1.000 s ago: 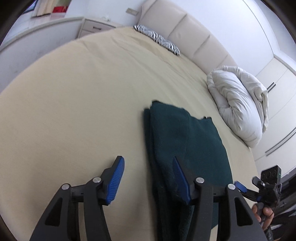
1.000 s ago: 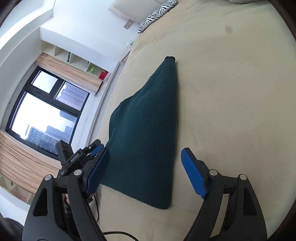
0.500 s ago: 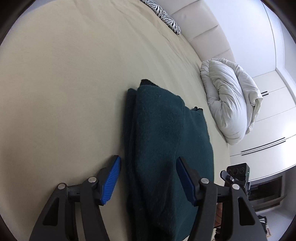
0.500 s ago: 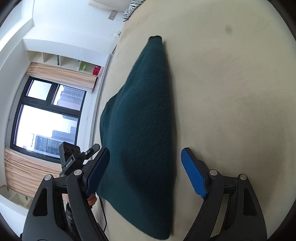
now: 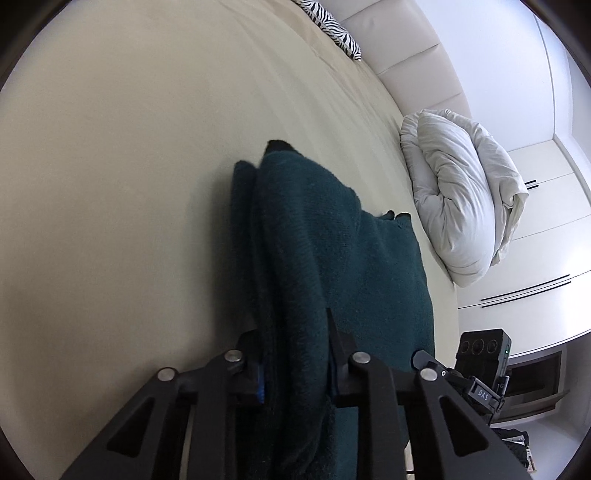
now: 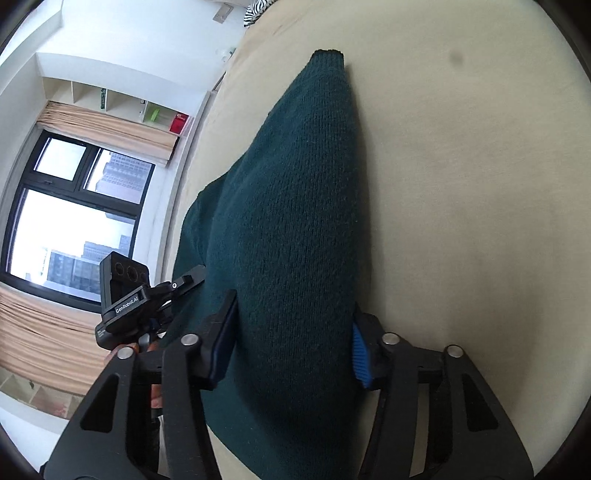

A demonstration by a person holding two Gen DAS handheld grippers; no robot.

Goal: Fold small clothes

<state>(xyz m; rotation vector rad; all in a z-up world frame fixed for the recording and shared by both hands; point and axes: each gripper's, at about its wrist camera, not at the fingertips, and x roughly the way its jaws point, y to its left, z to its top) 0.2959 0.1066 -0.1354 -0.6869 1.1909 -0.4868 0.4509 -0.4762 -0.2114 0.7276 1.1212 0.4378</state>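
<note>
A dark green knitted sweater (image 5: 332, 251) lies folded lengthwise on the beige bed (image 5: 129, 166). My left gripper (image 5: 295, 354) is shut on the thick folded edge at the sweater's near end. My right gripper (image 6: 291, 332) is closed around the other near corner of the sweater (image 6: 295, 206), with cloth bunched between its blue pads (image 6: 360, 354). Each gripper shows in the other's view, the right one in the left wrist view (image 5: 480, 373) and the left one in the right wrist view (image 6: 140, 299).
A rolled white duvet (image 5: 465, 199) lies on the bed's far right. A zebra-print pillow (image 5: 332, 26) rests against the padded headboard (image 5: 413, 44). White wardrobes (image 5: 546, 206) stand beyond the bed. A window (image 6: 66, 214) and shelves (image 6: 122, 107) are on the other side.
Both grippers moved forward onto the sweater's near edge and closed on it. They were open and apart from the cloth before.
</note>
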